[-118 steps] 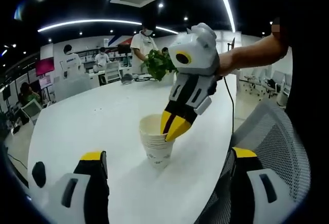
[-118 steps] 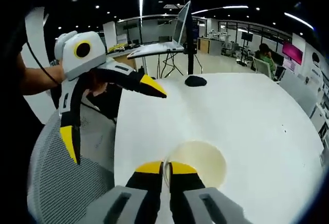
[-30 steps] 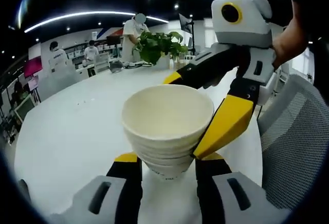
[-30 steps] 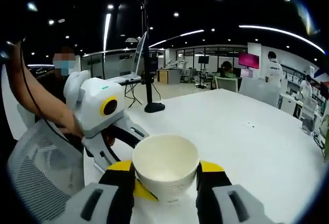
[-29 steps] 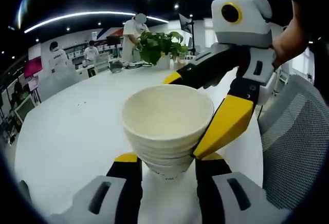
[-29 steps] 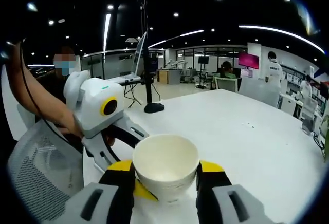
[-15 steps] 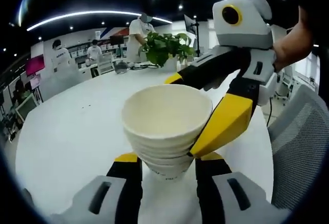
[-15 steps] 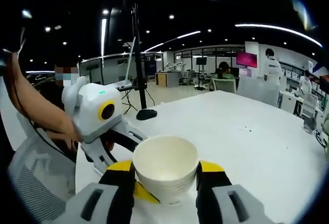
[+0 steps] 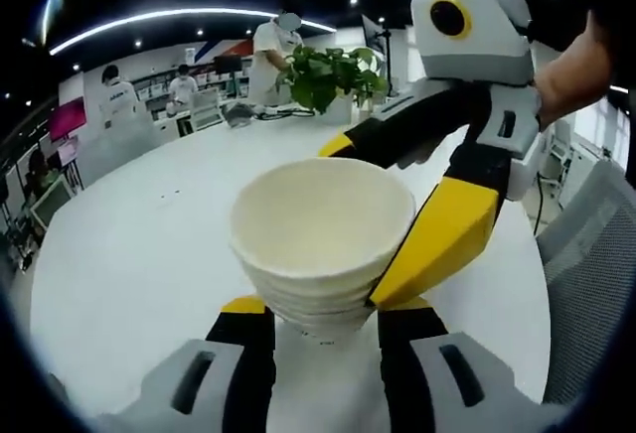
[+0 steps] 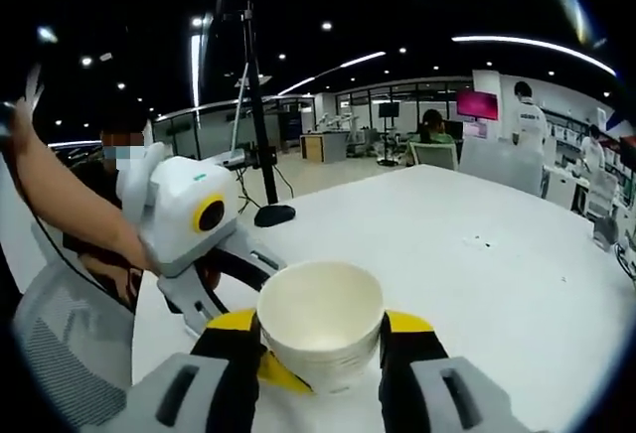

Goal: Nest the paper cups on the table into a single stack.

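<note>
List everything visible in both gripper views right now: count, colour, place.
paper cup stack: one stack of several nested cups, cream-white, between both grippers' jaws
table: one, white, under and behind the stack
potted plant: one, green, far end of table
mesh chair: one, grey, beside the table
stand base: one, black, on the table
people: several, white tops, in the background
left gripper: one, yellow-tipped, closed on the stack
right gripper: one, yellow-tipped, closed on the stack
</note>
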`<state>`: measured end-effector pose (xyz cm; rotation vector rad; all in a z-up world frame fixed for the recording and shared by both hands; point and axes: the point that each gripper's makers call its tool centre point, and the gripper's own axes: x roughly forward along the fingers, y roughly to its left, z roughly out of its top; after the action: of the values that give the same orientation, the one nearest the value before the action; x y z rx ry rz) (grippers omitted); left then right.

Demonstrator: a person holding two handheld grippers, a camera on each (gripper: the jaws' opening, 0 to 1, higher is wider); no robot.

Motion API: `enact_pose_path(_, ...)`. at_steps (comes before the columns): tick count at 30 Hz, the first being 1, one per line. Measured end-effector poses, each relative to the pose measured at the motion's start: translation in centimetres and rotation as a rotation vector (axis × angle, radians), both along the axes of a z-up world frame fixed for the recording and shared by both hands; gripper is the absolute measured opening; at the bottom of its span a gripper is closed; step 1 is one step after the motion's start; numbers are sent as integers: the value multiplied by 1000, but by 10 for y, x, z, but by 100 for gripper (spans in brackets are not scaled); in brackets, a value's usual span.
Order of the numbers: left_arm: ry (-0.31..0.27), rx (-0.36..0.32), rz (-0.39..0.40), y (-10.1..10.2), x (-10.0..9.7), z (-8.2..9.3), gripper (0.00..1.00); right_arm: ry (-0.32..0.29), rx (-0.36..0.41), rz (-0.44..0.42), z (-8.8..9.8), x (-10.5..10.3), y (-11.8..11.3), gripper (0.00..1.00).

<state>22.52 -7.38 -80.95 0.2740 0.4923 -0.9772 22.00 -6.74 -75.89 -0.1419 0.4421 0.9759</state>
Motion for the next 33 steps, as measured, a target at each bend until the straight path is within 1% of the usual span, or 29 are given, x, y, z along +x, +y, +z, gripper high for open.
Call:
enact_pose_path(1, -2, -10, 4, 0, 1, 3, 39, 1, 0, -4, 1, -1, -1, 47)
enact_pose_path(3, 1, -8, 9, 2, 3, -1, 39, 14, 7, -15, 1, 0, -2, 47)
enact_pose_path(7, 12, 0, 15, 2, 0, -2, 38, 24, 5, -23, 1, -2, -2, 48)
enact_pose_path(9, 19, 3, 17, 4, -3, -6, 43, 20, -3, -34, 2, -2, -5, 50)
enact_pose_path(11, 17, 1, 24, 6, -5, -3, 49, 18, 0, -35, 3, -5, -7, 53)
enact_pose_path(12, 18, -25, 32, 9, -7, 0, 51, 9, 7, -44, 5, -7, -11, 55)
enact_pose_path(13, 14, -35, 35, 10, -9, 1, 53, 3, 7, -51, 7, -9, -14, 57)
enact_pose_path(15, 6, -44, 48, 14, -16, 4, 56, -10, 7, -66, 7, -12, -21, 60)
enact_pose_path(16, 6, -46, 50, 16, -16, 4, 57, -12, 7, -68, 8, -12, -22, 61)
enact_pose_path(19, -16, -74, 69, 25, -24, 14, 61, -40, 0, -95, 9, -20, -36, 67)
enact_pose_path(22, -37, -102, 83, 31, -32, 28, 65, -72, -5, -108, 12, -26, -47, 74)
enact_pose_path(23, -43, -106, 87, 33, -33, 30, 67, -81, -6, -110, 14, -29, -50, 76)
enact_pose_path(24, -60, -123, 98, 36, -34, 36, 68, -95, -13, -118, 15, -32, -55, 78)
enact_pose_path(28, -79, -165, 129, 45, -47, 51, 76, -130, -18, -135, 21, -42, -70, 82)
enact_pose_path(30, -85, -172, 139, 49, -56, 56, 80, -142, -27, -142, 21, -48, -78, 85)
enact_pose_path(33, -106, -153, 142, 57, -68, 59, 83, -168, -44, -134, 20, -60, -87, 89)
